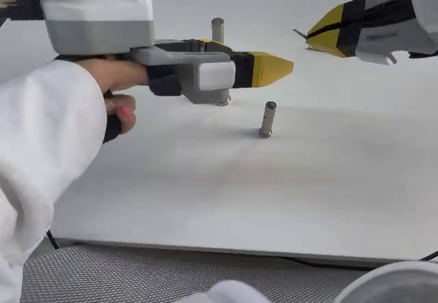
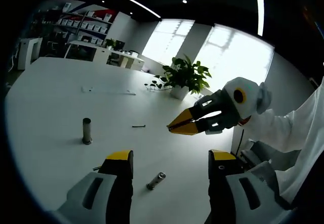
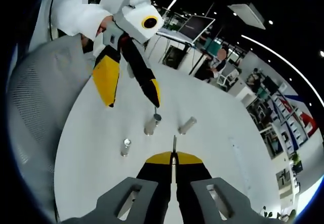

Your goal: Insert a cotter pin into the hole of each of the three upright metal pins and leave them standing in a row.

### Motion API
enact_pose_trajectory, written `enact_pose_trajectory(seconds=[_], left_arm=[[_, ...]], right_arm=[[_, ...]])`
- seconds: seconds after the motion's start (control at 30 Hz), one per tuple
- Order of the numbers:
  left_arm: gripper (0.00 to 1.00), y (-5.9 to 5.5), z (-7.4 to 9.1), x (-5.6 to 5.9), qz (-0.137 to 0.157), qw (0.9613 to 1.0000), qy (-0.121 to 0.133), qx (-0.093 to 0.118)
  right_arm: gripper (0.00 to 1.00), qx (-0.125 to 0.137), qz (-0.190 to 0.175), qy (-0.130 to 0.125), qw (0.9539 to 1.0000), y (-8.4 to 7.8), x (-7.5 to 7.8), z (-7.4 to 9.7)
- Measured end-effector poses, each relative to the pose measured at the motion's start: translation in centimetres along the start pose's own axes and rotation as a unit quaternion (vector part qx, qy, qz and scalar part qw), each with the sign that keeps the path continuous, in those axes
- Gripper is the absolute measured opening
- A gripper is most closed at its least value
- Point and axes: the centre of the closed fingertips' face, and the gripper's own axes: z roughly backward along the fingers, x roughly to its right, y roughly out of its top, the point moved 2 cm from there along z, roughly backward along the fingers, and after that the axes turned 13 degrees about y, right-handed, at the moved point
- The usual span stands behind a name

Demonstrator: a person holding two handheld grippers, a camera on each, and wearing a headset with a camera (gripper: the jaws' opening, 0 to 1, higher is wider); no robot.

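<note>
From where I stood, the work looked to be at the start of a pinning step. The right tool (image 1: 316, 33) had its jaws clamped on a thin cotter pin (image 3: 173, 144), whose end poked out ahead of the tips. The left tool (image 1: 277, 68) hung with its jaws spread and nothing between them. On the white surface (image 1: 287, 193) the near metal pin (image 1: 267, 119) stood upright at five o'clock from the left tool's tips, and the far metal pin (image 1: 217, 29) stood at eleven o'clock. The foot of a third metal pin (image 1: 224, 100) peeped out under that tool's body. A spare cotter pin (image 2: 138, 126) lay flat on the surface. Next, I judged, the left tool would need to steady one metal pin while the right lined its cotter pin up squarely with the small hole. I could read no brand, label or writing anywhere.
</note>
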Motion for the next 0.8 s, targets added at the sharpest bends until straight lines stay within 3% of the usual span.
enact_pose_trajectory(seconds=[0.17,0.2,0.4,0.5,0.8], left_arm=[[0.47,0.6,-1.2,0.6,0.01,0.9998,-0.015,-0.005],[0.44,0.7,-1.3,0.7,0.009,0.9998,-0.017,-0.005],[0.32,1.3,-2.3,1.3,0.033,0.9986,-0.037,-0.019],[0.23,1.3,-2.5,1.6,0.041,0.9977,-0.045,-0.031],[0.12,0.9,-2.7,1.8,0.046,0.9963,-0.051,-0.051]], right_arm=[[0.0,0.003,0.004,-0.014,0.9999,0.8,-1.0,0.5],[0.0,0.003,0.005,-0.017,0.9998,0.6,-0.4,0.5],[0.0,0.014,0.002,-0.027,0.9995,1.0,-0.7,0.7],[0.0,0.025,-0.006,-0.028,0.9993,1.5,-1.1,1.0],[0.0,0.024,-0.004,-0.028,0.9993,1.3,-1.0,0.9]])
